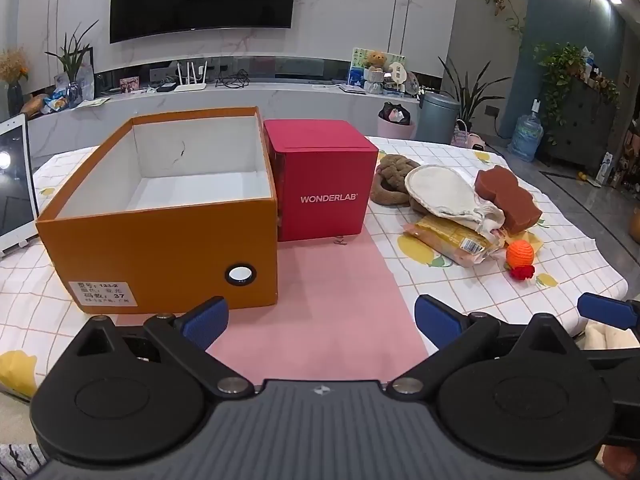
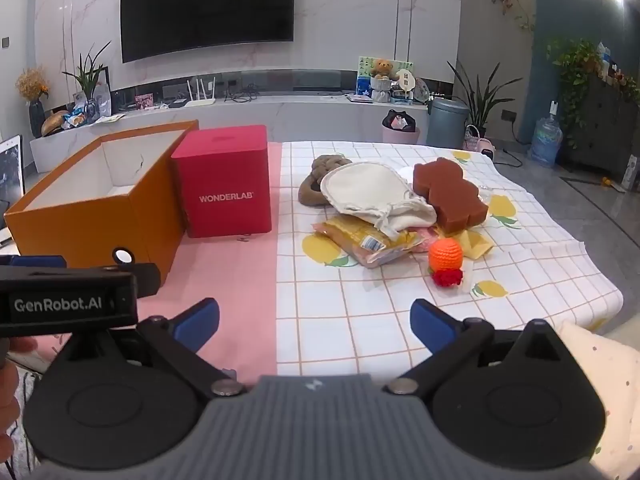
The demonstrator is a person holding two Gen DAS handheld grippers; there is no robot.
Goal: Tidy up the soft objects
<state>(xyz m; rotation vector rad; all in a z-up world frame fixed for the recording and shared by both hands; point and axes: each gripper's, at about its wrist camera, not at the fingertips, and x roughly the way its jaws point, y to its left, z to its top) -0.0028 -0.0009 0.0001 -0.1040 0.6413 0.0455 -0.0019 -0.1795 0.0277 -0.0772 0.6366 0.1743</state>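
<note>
Hovering low at the bottom of each view, the left gripper (image 1: 320, 322) and right gripper (image 2: 314, 322) both have jaws spread wide, holding nothing. Soft objects lie heaped at right of centre on the table (image 2: 400, 320): brown sponge (image 2: 450, 194), cream mitt (image 2: 368, 194), orange ball (image 2: 445, 255). An open orange box (image 1: 160, 256) stands at left, touching a red box (image 1: 328, 196).

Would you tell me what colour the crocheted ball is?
Orange, with a red flower beside it; clearest in the right wrist view.
</note>
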